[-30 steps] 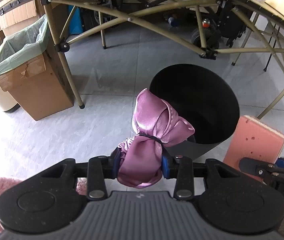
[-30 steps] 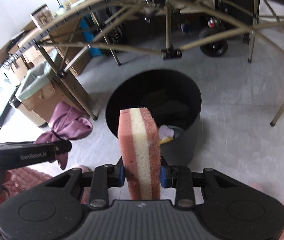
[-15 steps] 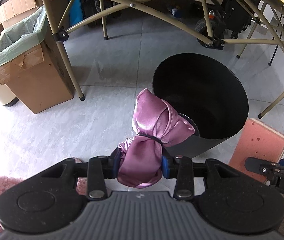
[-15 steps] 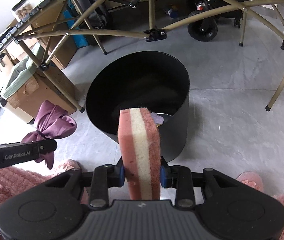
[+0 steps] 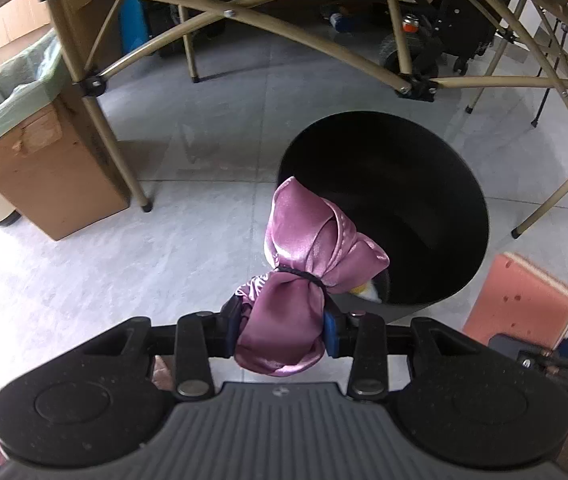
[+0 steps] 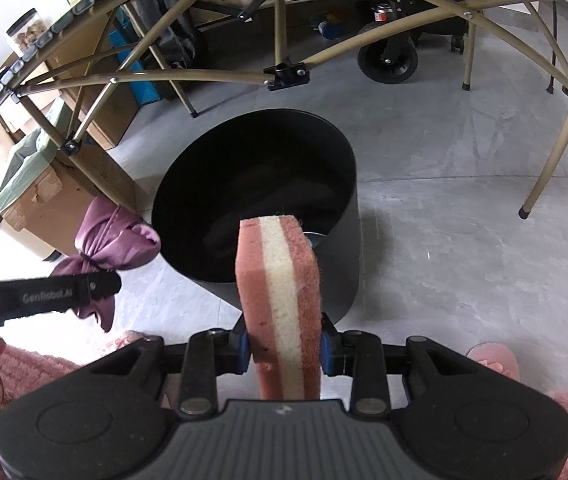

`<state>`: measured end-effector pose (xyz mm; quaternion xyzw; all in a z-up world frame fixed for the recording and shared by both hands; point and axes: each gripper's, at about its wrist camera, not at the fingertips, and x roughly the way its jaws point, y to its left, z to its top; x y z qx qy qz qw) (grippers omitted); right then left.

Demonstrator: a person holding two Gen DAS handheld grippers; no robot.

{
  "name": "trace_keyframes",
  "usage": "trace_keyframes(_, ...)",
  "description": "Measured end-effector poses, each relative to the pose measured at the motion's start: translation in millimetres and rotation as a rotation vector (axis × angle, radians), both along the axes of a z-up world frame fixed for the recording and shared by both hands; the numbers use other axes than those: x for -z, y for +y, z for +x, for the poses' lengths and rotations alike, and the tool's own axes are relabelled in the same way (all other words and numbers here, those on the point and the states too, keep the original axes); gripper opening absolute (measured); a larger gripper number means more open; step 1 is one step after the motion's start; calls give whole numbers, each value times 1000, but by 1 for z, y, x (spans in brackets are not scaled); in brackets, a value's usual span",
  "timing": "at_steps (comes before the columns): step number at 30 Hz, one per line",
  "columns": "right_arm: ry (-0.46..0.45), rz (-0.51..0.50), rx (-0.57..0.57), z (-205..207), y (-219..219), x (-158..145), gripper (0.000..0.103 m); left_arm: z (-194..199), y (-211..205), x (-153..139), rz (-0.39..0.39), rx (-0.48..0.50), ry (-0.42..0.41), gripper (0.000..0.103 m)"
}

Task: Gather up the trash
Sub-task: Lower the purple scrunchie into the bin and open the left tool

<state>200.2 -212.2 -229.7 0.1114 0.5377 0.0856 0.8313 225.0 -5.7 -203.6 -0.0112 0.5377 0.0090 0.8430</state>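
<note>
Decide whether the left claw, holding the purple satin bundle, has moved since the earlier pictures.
Yes. The left claw with the purple satin bundle has come closer to the black bin, which now fills more of the left wrist view.

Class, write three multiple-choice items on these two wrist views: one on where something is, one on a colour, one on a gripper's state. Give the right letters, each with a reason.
1. Where is the black bin?
A. On the floor, ahead of both grippers
B. On a table
C. Inside the cardboard box

2. What colour is the cloth bow?
A. Green
B. Purple-pink
C. Yellow

3. What state is the right gripper in?
A. Open and empty
B. Shut on the bow
C. Shut on the sponge

Answers:
1. A: both views show the bin standing on the grey floor tiles beyond the fingers.
2. B: the satin bow, held in the left gripper, is purple-pink in both views.
3. C: the blue pads press both faces of the pink and cream sponge.
</note>
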Motion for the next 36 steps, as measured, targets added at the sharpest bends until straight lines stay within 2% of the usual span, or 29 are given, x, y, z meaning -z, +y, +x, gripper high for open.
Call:
trace_keyframes(9, 0, 1, 89, 8, -21, 1, 31, 29, -24, 6, -19, 35, 0, 39)
trace_keyframes(19, -63, -61, 162, 39, -40, -15, 31, 63, -47, 10, -46, 45, 0, 39)
trace_keyframes(33, -81, -101, 209, 76, -65, -18, 31, 97, -74, 22, -58, 53, 21, 39)
trace_keyframes(36, -87, -106, 212, 80, -66, -20, 31, 102, -75, 23, -50, 45, 23, 44)
